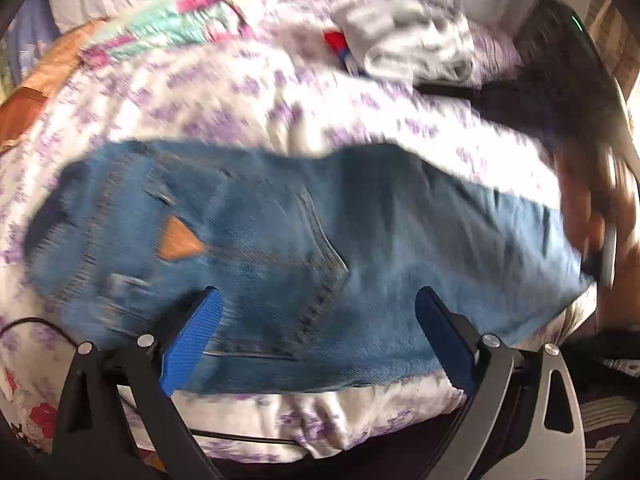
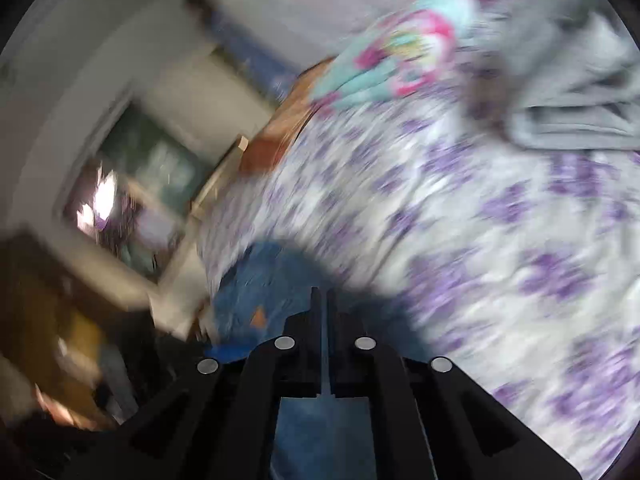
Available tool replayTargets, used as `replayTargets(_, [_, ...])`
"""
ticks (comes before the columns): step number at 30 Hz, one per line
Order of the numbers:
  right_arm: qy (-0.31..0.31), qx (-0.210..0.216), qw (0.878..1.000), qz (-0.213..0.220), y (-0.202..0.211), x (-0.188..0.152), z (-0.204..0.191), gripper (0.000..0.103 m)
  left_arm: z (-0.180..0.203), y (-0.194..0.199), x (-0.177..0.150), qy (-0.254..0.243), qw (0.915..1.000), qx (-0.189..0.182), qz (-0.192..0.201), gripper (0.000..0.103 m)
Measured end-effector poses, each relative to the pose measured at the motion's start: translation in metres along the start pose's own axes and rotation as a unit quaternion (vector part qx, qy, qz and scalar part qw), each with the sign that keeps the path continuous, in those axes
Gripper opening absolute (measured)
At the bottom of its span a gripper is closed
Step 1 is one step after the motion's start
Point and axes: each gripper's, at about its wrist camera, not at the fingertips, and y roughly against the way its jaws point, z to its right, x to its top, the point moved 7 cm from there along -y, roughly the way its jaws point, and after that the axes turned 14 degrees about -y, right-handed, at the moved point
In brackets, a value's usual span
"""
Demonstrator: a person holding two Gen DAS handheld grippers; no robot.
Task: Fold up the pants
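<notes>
Both grippers: left (image 1: 316, 300) released over jeans (image 1: 280, 216), unreadable tan label (image 1: 178, 242); right (image 2: 323, 300) clenched.

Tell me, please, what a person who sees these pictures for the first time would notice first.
The eye goes first to the blue denim pants with an orange-brown patch, spread across the white bedcover with purple flowers. The left tool stands open just above them, blue pads apart. Farther back lie a crumpled grey and white garment and a turquoise and pink cloth.
</notes>
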Motion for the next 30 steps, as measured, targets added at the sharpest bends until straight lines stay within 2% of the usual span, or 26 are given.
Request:
replayTargets(2, [0.01, -0.092, 0.995, -0.032, -0.034, -0.019, 0.022, 0.0, -0.021, -0.003, -0.006, 0.025, 0.999, 0.03, -0.019, 0.094])
replayTargets(3, [0.001, -0.131, 0.991, -0.04, -0.05, -0.024, 0.051, 0.0, -0.027, -0.009, -0.012, 0.038, 0.9986, 0.021, -0.03, 0.094])
replayTargets(4, [-0.016, -0.103, 0.994, -0.037, -0.052, -0.024, 0.064, 0.0, -0.029, -0.014, -0.016, 0.04, 0.9988, 0.008, -0.027, 0.094])
replayTargets(5, [-0.03, -0.091, 0.995, -0.021, -0.046, -0.021, 0.065, 0.0, -0.026, -0.013, -0.018, 0.023, 0.9993, 0.023, -0.019, 0.094])
replayTargets(6, [-0.028, -0.106, 0.994, 0.012, -0.031, -0.018, 0.065, 0.0, -0.023, -0.012, -0.02, 0.012, 0.9989, 0.039, -0.022, 0.094])
replayTargets(7, [-0.002, -0.152, 0.986, 0.075, -0.006, -0.015, 0.06, 0.007, -0.02, -0.012, -0.021, 0.001, 0.9982, 0.055, -0.024, 0.094])
replayTargets(8, [0.021, -0.187, 0.972, 0.138, 0.025, -0.017, 0.055, 0.017, -0.018, -0.01, -0.022, -0.003, 0.9979, 0.061, -0.023, 0.094])
replayTargets(9, [0.02, -0.172, 0.969, 0.179, 0.055, -0.027, 0.049, 0.043, -0.02, -0.008, -0.021, 0.002, 0.9981, 0.058, -0.021, 0.094])
replayTargets(10, [0.005, -0.149, 0.968, 0.203, 0.076, -0.035, 0.048, 0.061, -0.022, -0.005, -0.02, 0.012, 0.9986, 0.049, -0.017, 0.094])
replayTargets(11, [-0.024, -0.122, 0.963, 0.238, 0.105, -0.049, 0.049, 0.09, -0.024, -0.001, -0.017, 0.023, 0.9989, 0.038, -0.012, 0.094])
replayTargets(12, [-0.069, -0.096, 0.951, 0.285, 0.144, -0.072, 0.059, 0.1, -0.024, 0.005, -0.012, 0.037, 0.9991, 0.02, -0.003, 0.094])
replayTargets(14, [-0.126, -0.088, 0.932, 0.33, 0.188, -0.108, 0.078, 0.1, -0.021, 0.013, -0.001, 0.054, 0.9983, -0.016, 0.013, 0.094])
replayTargets(18, [-0.236, -0.094, 0.877, 0.408, 0.265, -0.195, 0.131, 0.1, 0.001, 0.013, 0.016, 0.051, 0.9969, -0.054, 0.026, 0.094])
replayTargets(19, [-0.248, -0.098, 0.867, 0.421, 0.276, -0.209, 0.14, 0.1, 0.006, 0.01, 0.018, 0.047, 0.9969, -0.058, 0.024, 0.094])
replayTargets(21, [-0.276, -0.122, 0.839, 0.452, 0.298, -0.232, 0.165, 0.1, 0.017, 0.005, 0.018, 0.038, 0.9969, -0.066, 0.019, 0.094])
replayTargets(22, [-0.287, -0.133, 0.832, 0.455, 0.3, -0.236, 0.172, 0.1, 0.021, 0.002, 0.017, 0.037, 0.9967, -0.07, 0.016, 0.094])
replayTargets(25, [-0.342, -0.137, 0.822, 0.434, 0.302, -0.24, 0.206, 0.092, 0.028, -0.003, 0.012, 0.043, 0.9957, -0.081, 0.005, 0.094])
replayTargets(27, [-0.334, -0.136, 0.819, 0.447, 0.306, -0.231, 0.211, 0.091, 0.028, -0.005, 0.009, 0.051, 0.995, -0.086, 0.002, 0.094])
replayTargets(28, [-0.324, -0.138, 0.822, 0.448, 0.302, -0.225, 0.212, 0.089, 0.027, -0.005, 0.007, 0.054, 0.9949, -0.085, 0.001, 0.094])
replayTargets(29, [-0.313, -0.131, 0.828, 0.447, 0.299, -0.214, 0.211, 0.082, 0.026, -0.005, 0.006, 0.06, 0.9945, -0.086, 0.001, 0.094])
replayTargets(30, [-0.32, -0.131, 0.828, 0.441, 0.296, -0.204, 0.216, 0.082, 0.024, -0.005, 0.005, 0.063, 0.9943, -0.086, 0.0, 0.094])
